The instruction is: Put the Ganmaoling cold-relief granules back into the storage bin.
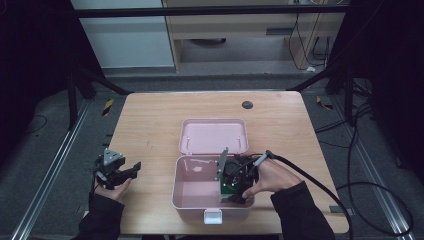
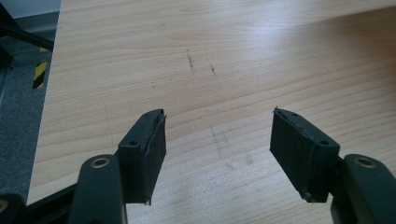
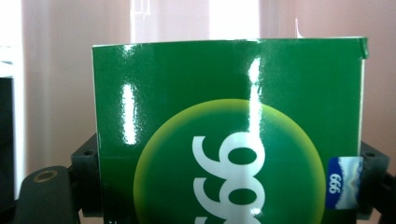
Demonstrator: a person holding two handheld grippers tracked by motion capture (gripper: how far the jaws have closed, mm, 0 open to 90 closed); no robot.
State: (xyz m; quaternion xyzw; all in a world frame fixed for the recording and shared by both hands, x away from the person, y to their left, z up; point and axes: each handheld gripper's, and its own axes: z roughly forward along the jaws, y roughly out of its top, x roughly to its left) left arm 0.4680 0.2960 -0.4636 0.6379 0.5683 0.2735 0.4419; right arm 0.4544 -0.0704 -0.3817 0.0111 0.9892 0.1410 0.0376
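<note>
A glossy green carton (image 3: 224, 116) with a yellow-green disc and white digits stands between the jaws of my right gripper (image 3: 229, 179), which is shut on its two sides. From above, that right gripper (image 1: 234, 192) points down inside the open pink box (image 1: 176, 185), at its right side, with the green carton (image 1: 226, 190) low in the box. Pale pink wall shows behind the carton in the right gripper view. My left gripper (image 1: 131, 170) rests near the table's left edge, apart from the box. Its jaws stand wide open over bare wood, left gripper (image 2: 217, 149) with nothing between them.
The pink box's lid (image 1: 214, 136) lies folded back flat behind it, and a white latch (image 1: 212, 216) sits at its front. The wooden table (image 1: 150, 125) has a dark round hole (image 1: 247, 105) at the back. A black cable (image 1: 320, 185) trails from the right gripper.
</note>
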